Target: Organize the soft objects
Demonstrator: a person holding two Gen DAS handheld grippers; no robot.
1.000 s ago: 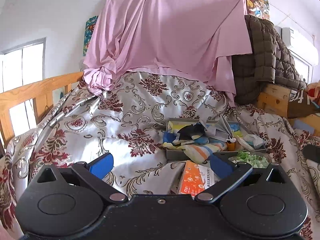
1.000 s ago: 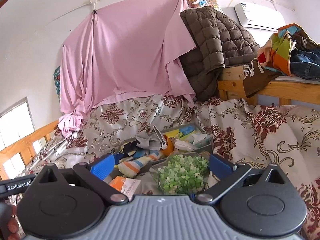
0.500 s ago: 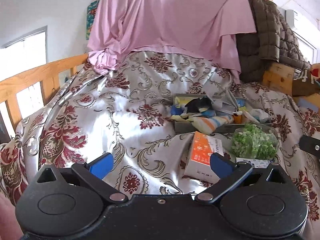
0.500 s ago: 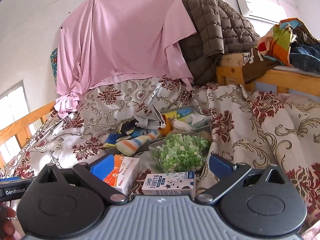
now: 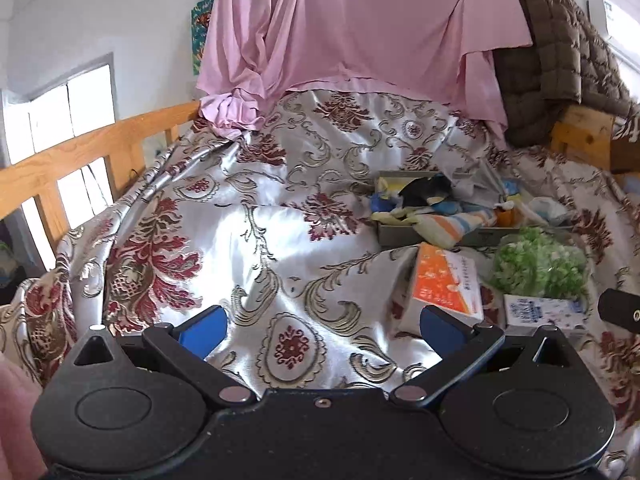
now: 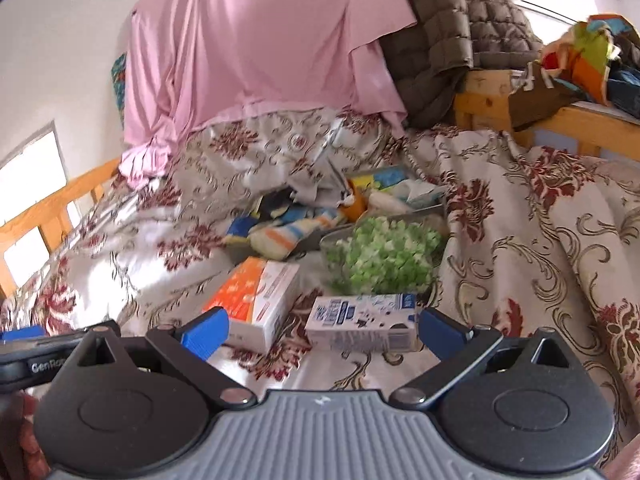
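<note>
A grey tray (image 5: 404,235) on the floral bedspread holds several soft items: a striped sock (image 5: 452,226), dark and blue cloths (image 5: 426,194); it shows in the right wrist view (image 6: 430,211) with the striped sock (image 6: 288,236). In front lie an orange tissue pack (image 5: 446,284) (image 6: 256,300), a bag of green pieces (image 5: 540,266) (image 6: 382,258) and a white-blue carton (image 5: 540,312) (image 6: 362,322). My left gripper (image 5: 322,326) is open and empty above bare bedspread, left of the items. My right gripper (image 6: 320,330) is open, the carton lying just ahead between its fingers.
A wooden bed rail (image 5: 80,160) runs along the left. A pink sheet (image 5: 360,28) hangs at the back, a brown quilted jacket (image 6: 452,36) beside it. A wooden shelf (image 6: 568,120) with clothes stands at the right.
Both grippers have tilted downward and drawn back from the tray; the tissue pack, green bag and carton have come into fuller view. Both stay open.
</note>
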